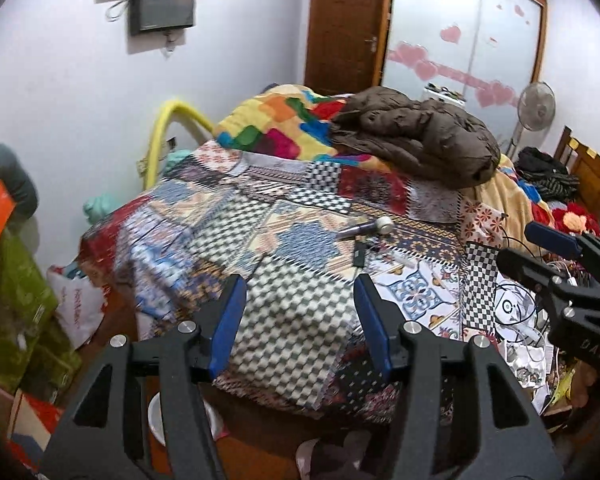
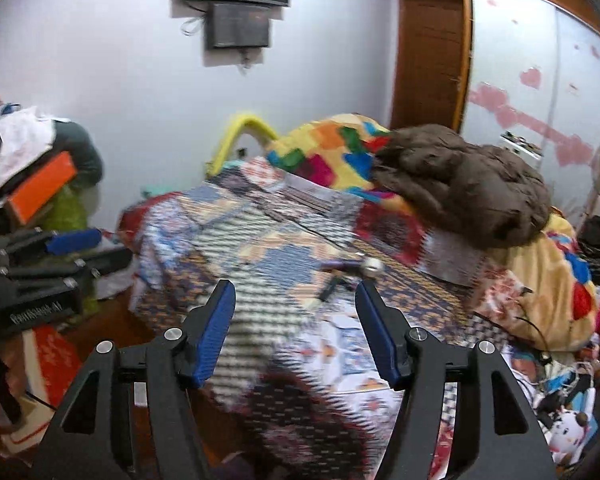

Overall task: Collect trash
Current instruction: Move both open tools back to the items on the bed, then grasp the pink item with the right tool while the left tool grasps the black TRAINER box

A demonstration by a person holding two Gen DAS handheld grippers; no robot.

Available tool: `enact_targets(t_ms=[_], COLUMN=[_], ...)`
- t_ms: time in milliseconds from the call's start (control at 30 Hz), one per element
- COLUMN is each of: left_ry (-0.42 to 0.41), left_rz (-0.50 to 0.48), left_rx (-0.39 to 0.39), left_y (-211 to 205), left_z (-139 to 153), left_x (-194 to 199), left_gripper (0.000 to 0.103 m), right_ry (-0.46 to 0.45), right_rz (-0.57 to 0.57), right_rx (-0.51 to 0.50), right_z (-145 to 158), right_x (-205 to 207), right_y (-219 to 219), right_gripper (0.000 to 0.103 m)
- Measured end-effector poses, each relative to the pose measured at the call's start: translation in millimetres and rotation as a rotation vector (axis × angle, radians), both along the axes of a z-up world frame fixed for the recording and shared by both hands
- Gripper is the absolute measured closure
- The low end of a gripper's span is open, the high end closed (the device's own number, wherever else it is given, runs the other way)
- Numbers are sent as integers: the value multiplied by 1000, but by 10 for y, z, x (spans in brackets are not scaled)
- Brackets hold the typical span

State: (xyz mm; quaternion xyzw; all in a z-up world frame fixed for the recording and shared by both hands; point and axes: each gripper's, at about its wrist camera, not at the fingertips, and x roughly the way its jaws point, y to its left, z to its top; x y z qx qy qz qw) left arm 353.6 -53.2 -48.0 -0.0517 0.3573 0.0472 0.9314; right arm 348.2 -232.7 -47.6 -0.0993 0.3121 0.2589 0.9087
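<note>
A patchwork-covered bed (image 1: 260, 240) fills both views. On it lie a small metallic tube with a white cap (image 1: 366, 227), a dark stick-like item (image 1: 359, 255) and a thin white item (image 1: 398, 259); they also show, blurred, in the right wrist view (image 2: 352, 270). My left gripper (image 1: 300, 292) is open and empty above the bed's near corner. My right gripper (image 2: 296, 300) is open and empty over the bed, short of those items. The right gripper shows at the right of the left wrist view (image 1: 556, 256); the left one at the left of the right wrist view (image 2: 72, 248).
A brown jacket (image 1: 416, 136) and a colourful blanket (image 1: 276, 120) lie at the bed's far end. Cables, papers and toys (image 1: 516, 320) clutter the right side. Green boxes (image 1: 16, 312) and a white plastic bag (image 1: 80, 312) stand on the floor at left. A fan (image 1: 536, 106) stands by the wardrobe.
</note>
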Motion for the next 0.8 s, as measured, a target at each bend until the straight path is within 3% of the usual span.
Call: enact_targets(t_ms=[200, 367, 800], left_ry=[24, 80, 215], left_rz=[-75, -120, -151], left_rx=[40, 40, 8], left_y=[-291, -436, -471], left_z=[-192, -546, -1490], left_x=[521, 982, 1805], left_gripper=[48, 48, 48], right_ry=[48, 101, 313], right_rz=[-81, -115, -123], right_rx=[-44, -68, 26], right_z=[-283, -556, -1363], right_x=[439, 742, 1711], right_y=[-339, -491, -402], right_gripper=[44, 44, 44])
